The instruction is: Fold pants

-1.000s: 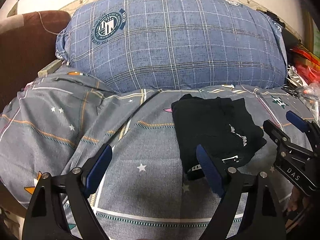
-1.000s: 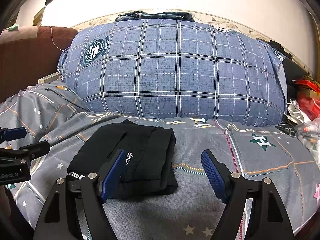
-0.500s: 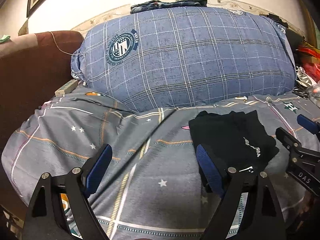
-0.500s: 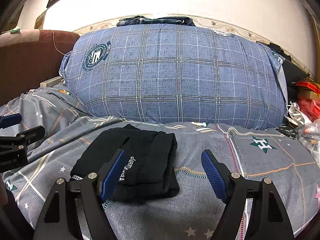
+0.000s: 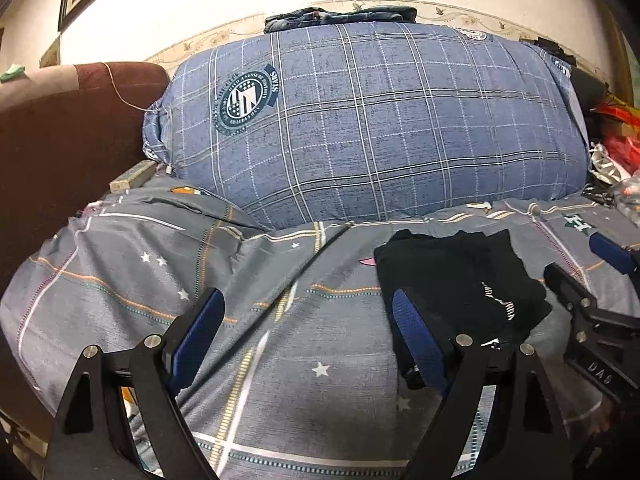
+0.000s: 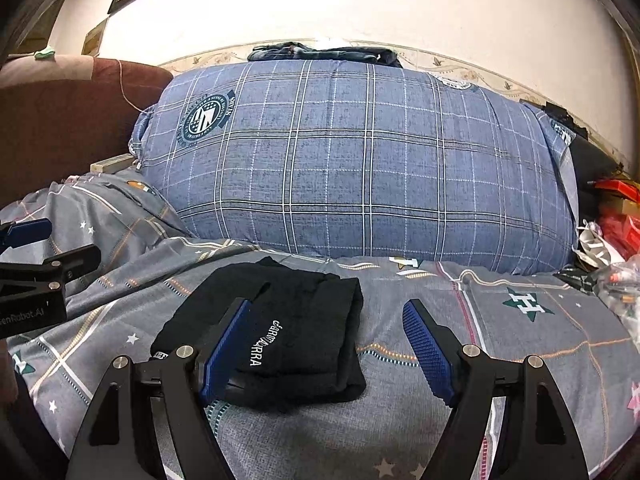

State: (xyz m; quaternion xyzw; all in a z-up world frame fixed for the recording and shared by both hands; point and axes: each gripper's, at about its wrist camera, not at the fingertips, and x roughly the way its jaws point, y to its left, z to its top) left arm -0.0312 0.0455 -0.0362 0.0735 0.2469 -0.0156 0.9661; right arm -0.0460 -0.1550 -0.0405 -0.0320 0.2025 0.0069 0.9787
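Note:
Black pants (image 5: 456, 280) (image 6: 296, 328) lie folded into a compact stack on the grey star-print bedspread (image 5: 248, 280) (image 6: 500, 332), white lettering facing up. My left gripper (image 5: 306, 312) hovers open over the bedspread, left of the pants, its right finger in front of the stack's near left corner. My right gripper (image 6: 328, 324) is open too, nothing gripped; its left finger overlaps the stack in the picture and its right finger is over bare bedspread. Each gripper shows at the other view's edge: the right gripper (image 5: 592, 280) and the left gripper (image 6: 40, 256).
A big blue plaid pillow (image 5: 368, 128) (image 6: 360, 160) stands behind the pants, with folded dark jeans (image 5: 340, 16) (image 6: 324, 53) on top. A brown headboard (image 5: 60, 128) is at the left. Red bags and clutter (image 6: 616, 224) crowd the right edge.
Both views have tilted upward a little, showing more wall and pillow. The pants lie unchanged and both grippers stay open.

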